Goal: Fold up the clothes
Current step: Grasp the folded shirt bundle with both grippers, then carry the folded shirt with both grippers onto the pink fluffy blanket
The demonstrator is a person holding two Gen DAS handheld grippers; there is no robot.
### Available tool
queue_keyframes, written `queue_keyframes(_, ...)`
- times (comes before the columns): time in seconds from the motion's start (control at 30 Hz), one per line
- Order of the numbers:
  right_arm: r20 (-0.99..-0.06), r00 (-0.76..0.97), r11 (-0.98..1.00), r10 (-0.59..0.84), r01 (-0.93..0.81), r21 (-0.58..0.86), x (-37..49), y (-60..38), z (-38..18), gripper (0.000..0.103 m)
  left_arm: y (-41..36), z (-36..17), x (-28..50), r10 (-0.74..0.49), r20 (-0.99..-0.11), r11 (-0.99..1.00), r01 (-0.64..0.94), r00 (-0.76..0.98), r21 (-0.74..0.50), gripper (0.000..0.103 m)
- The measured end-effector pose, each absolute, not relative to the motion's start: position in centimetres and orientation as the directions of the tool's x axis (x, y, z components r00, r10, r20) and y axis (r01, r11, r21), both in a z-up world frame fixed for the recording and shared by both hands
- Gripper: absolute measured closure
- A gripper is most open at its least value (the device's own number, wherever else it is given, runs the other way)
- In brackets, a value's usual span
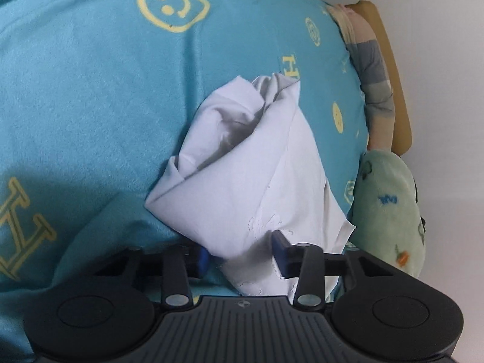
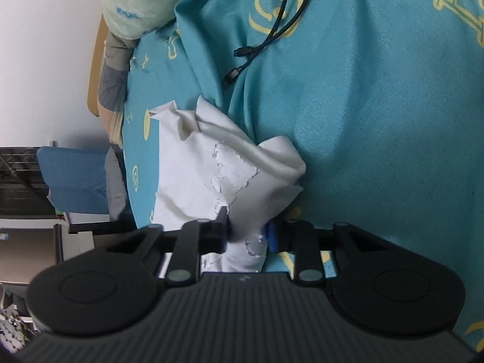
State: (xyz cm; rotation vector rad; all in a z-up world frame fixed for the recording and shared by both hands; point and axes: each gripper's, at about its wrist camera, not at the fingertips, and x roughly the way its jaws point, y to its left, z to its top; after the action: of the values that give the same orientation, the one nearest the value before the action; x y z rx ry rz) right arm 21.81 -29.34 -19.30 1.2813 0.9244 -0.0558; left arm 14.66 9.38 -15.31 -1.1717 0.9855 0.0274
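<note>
A white garment [image 1: 242,163] with a cracked white print lies bunched on a teal bedspread [image 1: 90,90]. In the left wrist view my left gripper [image 1: 240,257] has its blue-padded fingers spread around the garment's near end, with the cloth between them. In the right wrist view the same garment [image 2: 211,163] reaches down to my right gripper [image 2: 248,233], whose fingers stand closer together and pinch a fold of the cloth.
A green plush blanket [image 1: 390,211] and a grey striped cloth [image 1: 375,69] lie at the bed's edge by a tan headboard [image 1: 393,60]. A black cable [image 2: 272,30] lies on the bedspread [image 2: 378,121]. A blue chair [image 2: 75,178] stands beside the bed.
</note>
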Motion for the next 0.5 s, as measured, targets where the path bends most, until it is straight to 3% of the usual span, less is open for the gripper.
queue_keyframes(0.17, -0.569, 0.703, 0.357, 0.427, 0.447, 0.820, 21.3, -29.1, -16.7, 0.088, 9.4, -13.0, 13.6, -0.461, -0.618, 0.443, -0.438, 0.637, -0.782, 0.088)
queue_keyframes(0.5, -0.442, 0.802, 0.335, 0.403, 0.320, 0.886, 13.4, -32.1, -10.1, 0.089, 7.9, -7.2, 8.9, -0.525, -0.548, 0.441, -0.342, 0.651, -0.830, 0.089)
